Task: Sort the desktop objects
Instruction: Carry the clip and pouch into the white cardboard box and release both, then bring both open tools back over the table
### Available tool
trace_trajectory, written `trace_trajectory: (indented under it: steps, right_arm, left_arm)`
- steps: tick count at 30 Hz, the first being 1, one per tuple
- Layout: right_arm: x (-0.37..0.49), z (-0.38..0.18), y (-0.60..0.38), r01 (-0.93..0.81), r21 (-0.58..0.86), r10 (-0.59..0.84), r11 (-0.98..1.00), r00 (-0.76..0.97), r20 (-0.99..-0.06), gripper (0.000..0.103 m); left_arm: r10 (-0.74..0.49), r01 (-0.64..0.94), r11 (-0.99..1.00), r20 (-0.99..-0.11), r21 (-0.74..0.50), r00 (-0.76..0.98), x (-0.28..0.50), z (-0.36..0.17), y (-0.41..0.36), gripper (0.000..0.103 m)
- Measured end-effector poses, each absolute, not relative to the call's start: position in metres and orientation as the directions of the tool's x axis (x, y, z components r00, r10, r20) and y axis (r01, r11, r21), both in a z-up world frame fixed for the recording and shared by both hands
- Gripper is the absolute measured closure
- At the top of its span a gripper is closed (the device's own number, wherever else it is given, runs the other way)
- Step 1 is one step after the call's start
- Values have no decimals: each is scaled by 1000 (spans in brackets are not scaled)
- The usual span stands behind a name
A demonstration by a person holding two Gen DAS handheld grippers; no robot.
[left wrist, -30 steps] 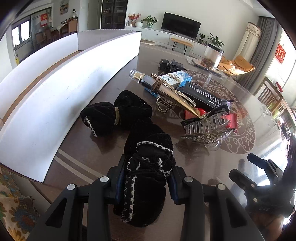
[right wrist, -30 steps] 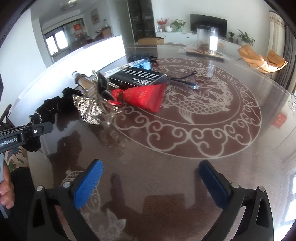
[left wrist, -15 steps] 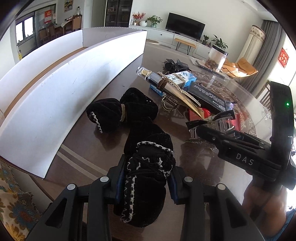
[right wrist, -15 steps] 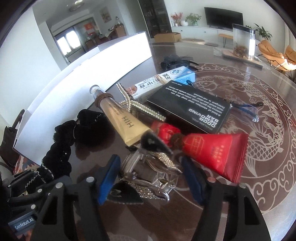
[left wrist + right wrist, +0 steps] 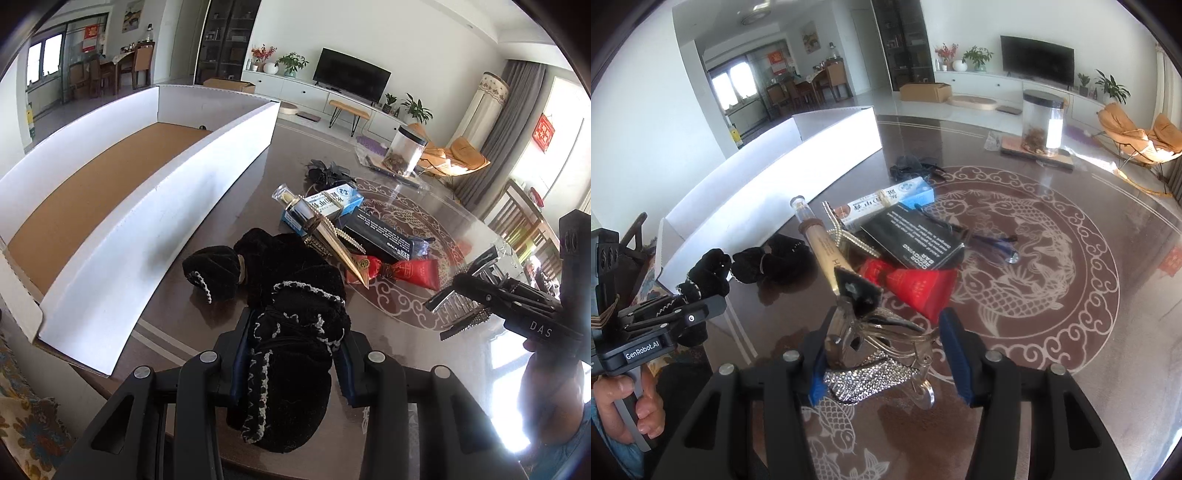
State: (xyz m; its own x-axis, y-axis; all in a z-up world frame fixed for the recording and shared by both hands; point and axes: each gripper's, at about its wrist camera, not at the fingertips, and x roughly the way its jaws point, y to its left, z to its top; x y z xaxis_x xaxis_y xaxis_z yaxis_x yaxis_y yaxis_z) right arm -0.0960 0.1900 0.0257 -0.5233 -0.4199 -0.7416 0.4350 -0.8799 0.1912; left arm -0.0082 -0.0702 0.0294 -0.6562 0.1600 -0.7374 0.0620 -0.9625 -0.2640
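**Desktop sorting: two hair accessories in the grippers, remainder on the table**

Left gripper (image 5: 291,365): jaws clamped on a black velvet scrunchie with white stitched trim (image 5: 291,369), which bulges out above and below the pads. In the right wrist view the same gripper (image 5: 701,295) shows at the left edge, the scrunchie bunched at its tip, a hand (image 5: 631,402) on the trigger grip.

Right gripper (image 5: 882,350): jaws have just been closing and now pinch a rhinestone claw hair clip (image 5: 871,354), both blue pads against its sides; the clip's black wing stands upright above the fingers. The left wrist view shows this gripper (image 5: 458,314) at the right, carrying the clip clear of the table.

White cardboard box (image 5: 155,206): long, open-topped, brown floor, standing along the table's left side, nothing visible inside.

Dark glass-topped table (image 5: 1071,332) with a pale fish-and-cloud pattern, bearing:
- a second black scrunchie (image 5: 221,269), near the box wall;
- a gold cosmetic tube with clear cap (image 5: 325,236), lying across the pile;
- a rhinestone-studded bar clip (image 5: 846,236), beside the tube;
- a red tube (image 5: 406,271), partly under the gold one;
- a black carton with white print (image 5: 912,240);
- a blue-and-white medicine carton (image 5: 886,201), behind the black one;
- a dark hair bow (image 5: 912,166), further back;
- a clear jar with black lid (image 5: 1041,122), at the far side.
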Motion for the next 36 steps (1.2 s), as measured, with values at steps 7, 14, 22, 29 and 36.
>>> trace_trajectory:
  steps: [7, 14, 22, 29, 36]
  right_arm:
    - [-136, 98, 84, 583, 242, -581, -776, -511, -633, 50]
    - [-186, 96, -83, 700, 230, -640, -676, -404, -654, 50]
    - [-216, 8, -168, 733, 8, -400, -680, -361, -843, 38]
    - [-211, -1, -163, 767, -114, -326, -632, -395, -859, 28]
    - [-205, 2, -147, 770, -75, -318, -634, -348, -882, 28]
  left_arm:
    - [32, 204, -949, -718, -239, -695, -41, 79, -173, 64]
    - [-101, 372, -917, -820, -143, -563, -88, 45, -270, 64]
    - [-150, 381, -924, -898, -22, -415, -116, 4, -276, 42]
    - [-297, 412, -899, -900, 151, -318, -120, -7, -268, 32]
    - [-306, 385, -908, -891, 166, -336, -115, -9, -262, 32]
